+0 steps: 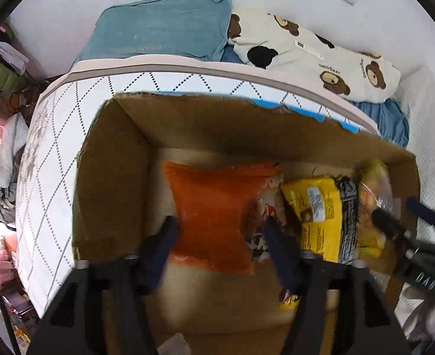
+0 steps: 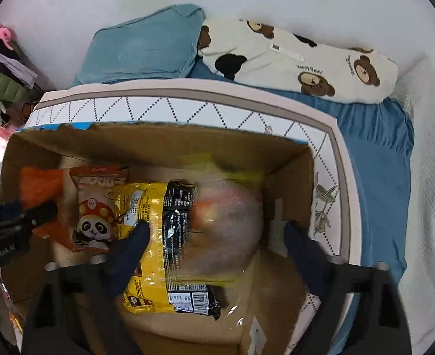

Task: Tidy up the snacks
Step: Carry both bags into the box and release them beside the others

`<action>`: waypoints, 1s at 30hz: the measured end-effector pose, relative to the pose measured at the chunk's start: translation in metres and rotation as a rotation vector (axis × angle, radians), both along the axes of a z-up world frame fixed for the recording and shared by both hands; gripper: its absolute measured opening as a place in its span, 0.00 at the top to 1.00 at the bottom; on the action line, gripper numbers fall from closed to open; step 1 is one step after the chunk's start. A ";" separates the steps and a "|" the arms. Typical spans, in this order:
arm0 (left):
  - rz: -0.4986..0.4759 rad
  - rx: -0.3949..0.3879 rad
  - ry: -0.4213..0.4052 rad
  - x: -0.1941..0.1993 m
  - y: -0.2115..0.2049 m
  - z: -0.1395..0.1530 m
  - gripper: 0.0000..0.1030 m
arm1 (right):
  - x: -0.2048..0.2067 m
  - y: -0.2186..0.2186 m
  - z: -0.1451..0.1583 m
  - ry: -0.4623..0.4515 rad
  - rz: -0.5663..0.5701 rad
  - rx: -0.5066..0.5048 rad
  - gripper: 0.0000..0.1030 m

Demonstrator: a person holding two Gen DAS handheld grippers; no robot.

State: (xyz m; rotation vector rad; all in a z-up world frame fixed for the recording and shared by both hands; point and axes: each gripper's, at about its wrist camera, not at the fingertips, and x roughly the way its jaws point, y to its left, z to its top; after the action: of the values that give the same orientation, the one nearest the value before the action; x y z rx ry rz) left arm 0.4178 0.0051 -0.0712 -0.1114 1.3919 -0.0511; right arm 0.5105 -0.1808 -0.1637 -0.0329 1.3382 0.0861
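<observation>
While both spread-fingered grippers hover inside the cardboard box (image 1: 111,159), the left gripper (image 1: 220,230) straddles the orange bag (image 1: 211,207) and the right gripper (image 2: 217,233) flanks a blurred clear bag (image 2: 226,222), neither visibly gripped.

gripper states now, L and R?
Left gripper: open, fingers either side of the orange bag, not clamping it.
Right gripper: open, a blurred clear bag between its fingers.

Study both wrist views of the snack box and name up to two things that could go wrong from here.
1. The clear bag is motion-blurred between the right gripper's open jaws; it may land crooked on the yellow packet.
2. The left gripper's jaws straddle the orange bag; closing hard might crush its contents. The cardboard box is already crowded, so the grippers could collide.
</observation>
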 end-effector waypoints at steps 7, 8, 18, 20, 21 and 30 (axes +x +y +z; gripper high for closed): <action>-0.020 0.008 -0.015 0.001 -0.005 -0.002 0.04 | -0.016 0.006 -0.007 0.012 -0.021 0.024 0.06; -0.023 0.009 -0.017 0.002 -0.006 -0.003 0.04 | -0.020 0.007 -0.009 0.017 -0.024 0.030 0.06; -0.028 0.021 -0.037 -0.034 -0.007 -0.008 0.04 | -0.066 0.007 -0.011 0.002 -0.076 0.011 0.06; -0.028 0.029 -0.053 -0.042 -0.007 -0.004 0.04 | -0.078 0.007 -0.005 -0.022 -0.079 0.003 0.06; -0.028 0.030 -0.063 -0.046 -0.007 -0.001 0.04 | -0.084 0.007 -0.001 -0.035 -0.081 0.000 0.06; -0.045 0.048 -0.197 -0.098 -0.007 0.035 0.04 | -0.141 0.009 0.042 -0.149 -0.076 0.006 0.06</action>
State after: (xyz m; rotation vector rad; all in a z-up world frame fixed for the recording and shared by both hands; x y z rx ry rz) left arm 0.3197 -0.0021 -0.0365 -0.0338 1.1976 -0.0646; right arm 0.3693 -0.1718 -0.1217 0.0159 1.1887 0.0228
